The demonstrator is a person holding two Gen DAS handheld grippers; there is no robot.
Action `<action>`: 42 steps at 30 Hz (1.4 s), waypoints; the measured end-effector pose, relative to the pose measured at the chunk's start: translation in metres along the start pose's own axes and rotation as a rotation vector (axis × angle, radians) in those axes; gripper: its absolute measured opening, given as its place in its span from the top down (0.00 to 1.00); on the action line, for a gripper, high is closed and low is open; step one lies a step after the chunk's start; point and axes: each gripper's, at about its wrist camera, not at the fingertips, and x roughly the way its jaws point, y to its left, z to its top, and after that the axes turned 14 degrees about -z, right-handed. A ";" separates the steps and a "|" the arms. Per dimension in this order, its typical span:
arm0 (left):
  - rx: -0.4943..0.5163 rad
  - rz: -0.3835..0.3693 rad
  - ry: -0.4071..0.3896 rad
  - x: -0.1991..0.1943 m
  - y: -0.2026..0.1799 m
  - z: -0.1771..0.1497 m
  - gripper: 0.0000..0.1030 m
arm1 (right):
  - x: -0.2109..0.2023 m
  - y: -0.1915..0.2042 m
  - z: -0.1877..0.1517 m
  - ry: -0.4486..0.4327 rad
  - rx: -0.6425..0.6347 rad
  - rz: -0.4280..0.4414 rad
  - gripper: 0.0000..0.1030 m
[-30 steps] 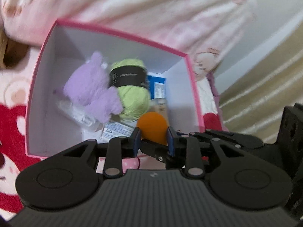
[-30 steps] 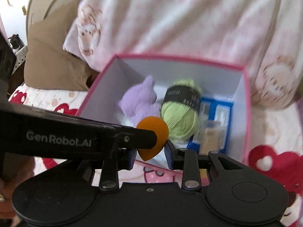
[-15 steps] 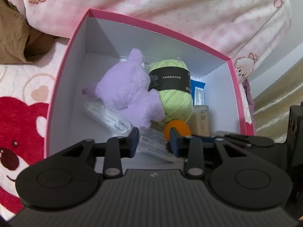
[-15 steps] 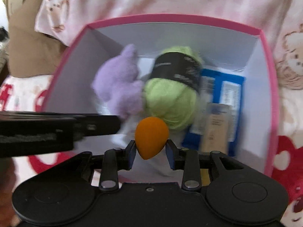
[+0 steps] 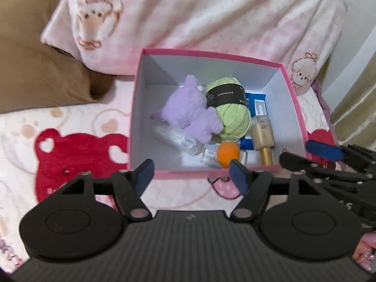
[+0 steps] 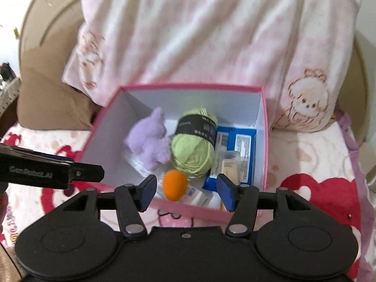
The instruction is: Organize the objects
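A pink-rimmed white box [image 5: 138, 108] [image 6: 264, 141] stands on the bed. Inside lie a purple plush [image 5: 188, 110] [image 6: 149, 144], a green yarn ball [image 5: 229, 108] [image 6: 193, 148], a blue packet [image 5: 257, 105] [image 6: 242, 145], a beige bottle [image 5: 262, 134] [image 6: 229, 168] and an orange egg-shaped sponge [image 5: 228, 154] [image 6: 175, 184] near the front wall. My left gripper [image 5: 191, 175] is open and empty, above the box's front edge. My right gripper [image 6: 186, 191] is open and empty, just in front of the sponge; it also shows in the left wrist view [image 5: 324, 154].
The box sits on a bedspread with red bear prints [image 5: 77, 148] [image 6: 322, 195]. A pink patterned pillow [image 5: 199, 16] [image 6: 211, 30] lies behind it and a brown cushion [image 5: 35, 68] [image 6: 49, 98] at the left. The left gripper's finger [image 6: 51, 172] crosses the right wrist view.
My right gripper has opened and let go of the orange sponge, which now lies in the box. Both grippers have opened wide and pulled back from the box.
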 end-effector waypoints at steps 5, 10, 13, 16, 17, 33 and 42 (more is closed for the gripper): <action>0.001 0.012 0.005 -0.040 -0.008 -0.011 0.21 | -0.040 0.005 -0.006 -0.038 -0.029 -0.005 0.31; 0.021 0.052 -0.017 -0.074 -0.017 -0.024 0.17 | -0.076 0.010 -0.011 -0.071 -0.034 -0.006 0.25; 0.038 0.074 -0.018 -0.089 -0.020 -0.034 0.17 | -0.095 0.014 -0.015 -0.090 -0.037 -0.010 0.21; 0.050 0.094 -0.018 -0.100 -0.022 -0.043 0.17 | -0.108 0.019 -0.020 -0.102 -0.044 -0.023 0.18; 0.052 0.097 -0.021 -0.103 -0.022 -0.046 0.17 | -0.113 0.020 -0.022 -0.105 -0.043 -0.027 0.18; 0.037 0.066 -0.044 -0.120 -0.018 -0.078 0.06 | -0.120 0.023 -0.040 -0.001 -0.023 -0.111 0.08; 0.017 0.106 -0.029 -0.116 -0.017 -0.081 0.00 | -0.121 0.021 -0.044 0.046 -0.015 -0.201 0.06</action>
